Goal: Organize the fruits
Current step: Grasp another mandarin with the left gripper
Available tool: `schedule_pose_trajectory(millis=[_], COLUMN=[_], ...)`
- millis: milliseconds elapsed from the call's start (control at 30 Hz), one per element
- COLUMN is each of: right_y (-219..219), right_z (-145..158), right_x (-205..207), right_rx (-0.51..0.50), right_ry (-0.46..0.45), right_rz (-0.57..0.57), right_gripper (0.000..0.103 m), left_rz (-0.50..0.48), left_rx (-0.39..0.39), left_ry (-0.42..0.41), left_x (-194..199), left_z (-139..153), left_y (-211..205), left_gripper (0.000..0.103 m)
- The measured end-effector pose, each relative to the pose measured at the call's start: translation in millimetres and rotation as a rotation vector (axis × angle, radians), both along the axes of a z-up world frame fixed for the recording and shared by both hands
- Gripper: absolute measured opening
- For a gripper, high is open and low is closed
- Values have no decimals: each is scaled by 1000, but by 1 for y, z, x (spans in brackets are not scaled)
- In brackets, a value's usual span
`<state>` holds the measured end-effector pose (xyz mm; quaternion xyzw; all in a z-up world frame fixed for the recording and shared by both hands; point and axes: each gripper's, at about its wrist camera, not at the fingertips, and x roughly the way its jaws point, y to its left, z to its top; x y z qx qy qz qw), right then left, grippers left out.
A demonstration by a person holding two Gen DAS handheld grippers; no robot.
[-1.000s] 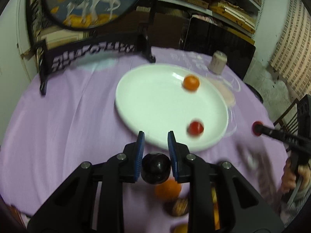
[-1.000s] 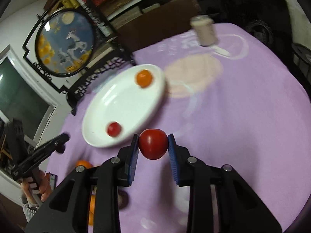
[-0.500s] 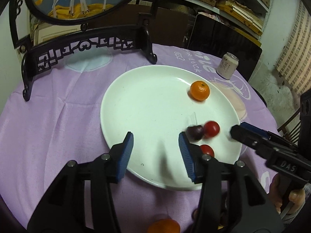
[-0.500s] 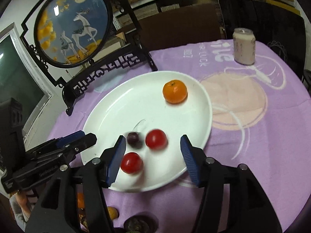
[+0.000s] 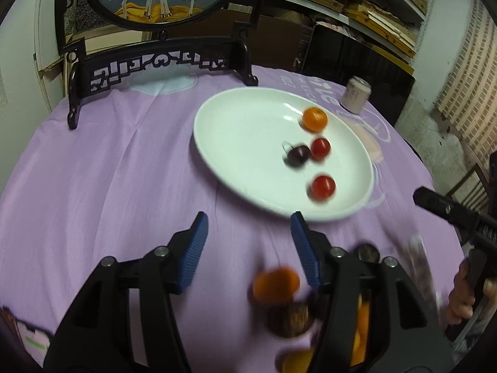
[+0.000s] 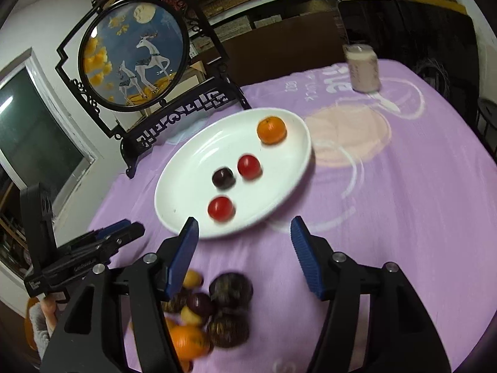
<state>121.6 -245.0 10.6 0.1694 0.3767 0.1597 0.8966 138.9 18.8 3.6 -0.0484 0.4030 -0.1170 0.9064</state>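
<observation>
A round table (image 6: 419, 186) under a purple cloth carries everything. At its far edge stands a black carved stand with a round deer painting (image 6: 136, 52), and a pale can (image 6: 363, 68) sits well apart from it. The white plate (image 6: 192, 168) holds four fruits: an orange (image 6: 271, 130) near the far rim, a red tomato (image 6: 249, 166) touching a dark plum (image 6: 223, 177), and a second red tomato (image 6: 220, 208) nearer the front rim. A blurred pile of loose fruit (image 6: 214, 314) lies on the cloth in front of the plate. The left hand-held gripper (image 5: 248, 245) and right hand-held gripper (image 6: 243, 251) are both opening, nothing between their blue pads.
</observation>
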Motion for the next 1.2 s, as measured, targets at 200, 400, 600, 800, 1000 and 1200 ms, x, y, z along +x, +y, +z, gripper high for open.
schedule_pose_trajectory(millis=[200, 400, 600, 800, 1000, 1200], right_y=[-17, -25, -28, -26, -22, -18], right_z=[-6, -5, -6, -7, -8, -10], right_x=[-24, -24, -23, -23, -23, -22], right_rx=[52, 66, 69, 63, 47, 30], right_ry=[16, 14, 16, 15, 14, 18], right_rz=[-24, -49, -51, -44, -34, -29], right_gripper=[71, 77, 77, 77, 77, 77], left_rz=[-77, -95, 26, 127, 36, -14], left_rx=[17, 81, 40, -108, -60, -20], left_ry=[21, 41, 54, 96, 62, 60], left_x=[-32, -31, -16, -10, -15, -14], left_z=[-11, -24, -26, -23, -19, -24], left_y=[-7, -18, 15, 57, 27, 5], left_gripper=[64, 64, 76, 69, 65, 48])
